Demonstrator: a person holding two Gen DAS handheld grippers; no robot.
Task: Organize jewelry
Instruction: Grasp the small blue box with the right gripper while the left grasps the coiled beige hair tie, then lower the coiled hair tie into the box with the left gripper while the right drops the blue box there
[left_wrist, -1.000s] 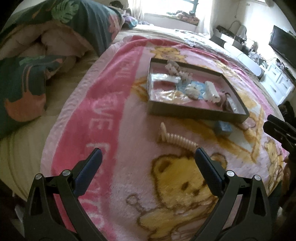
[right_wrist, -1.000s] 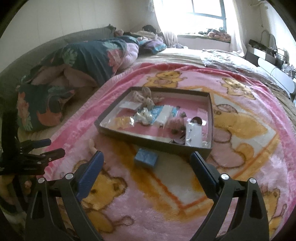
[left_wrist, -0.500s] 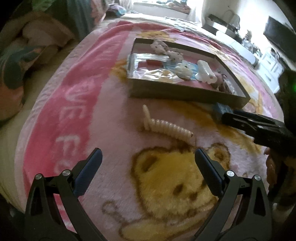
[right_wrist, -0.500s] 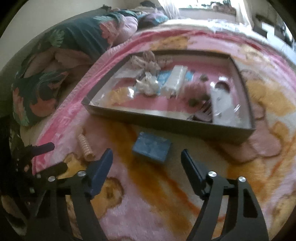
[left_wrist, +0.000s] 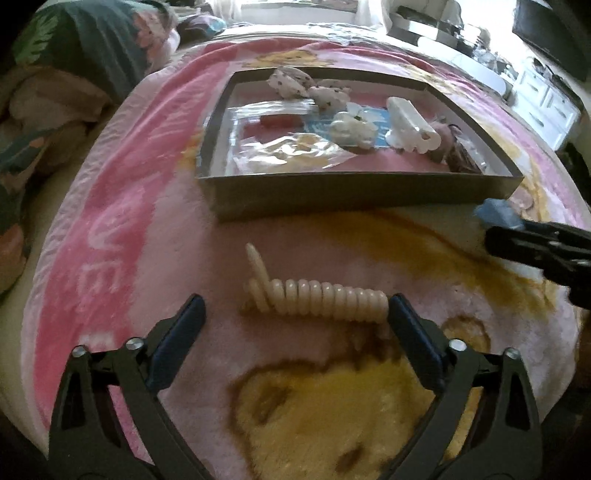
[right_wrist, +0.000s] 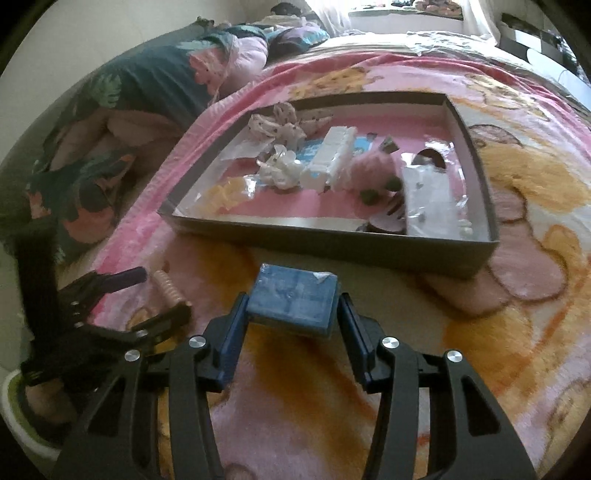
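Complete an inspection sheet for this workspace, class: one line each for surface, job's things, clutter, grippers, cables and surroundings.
Surface: pink bear-print blanket spread over a bed.
Job's things: shallow open box holding hair clips and small packets; cream spiral hair tie and small blue box lie on the blanket in front of it.
Clutter: nothing seen.
Grippers: left gripper open around the hair tie, one end of the tie at a jaw; right gripper has just been closing, jaws against the blue box's sides.
Cables: nothing seen.
Surroundings: leaf-print quilt bunched beside the blanket, bright window beyond, white cabinets.
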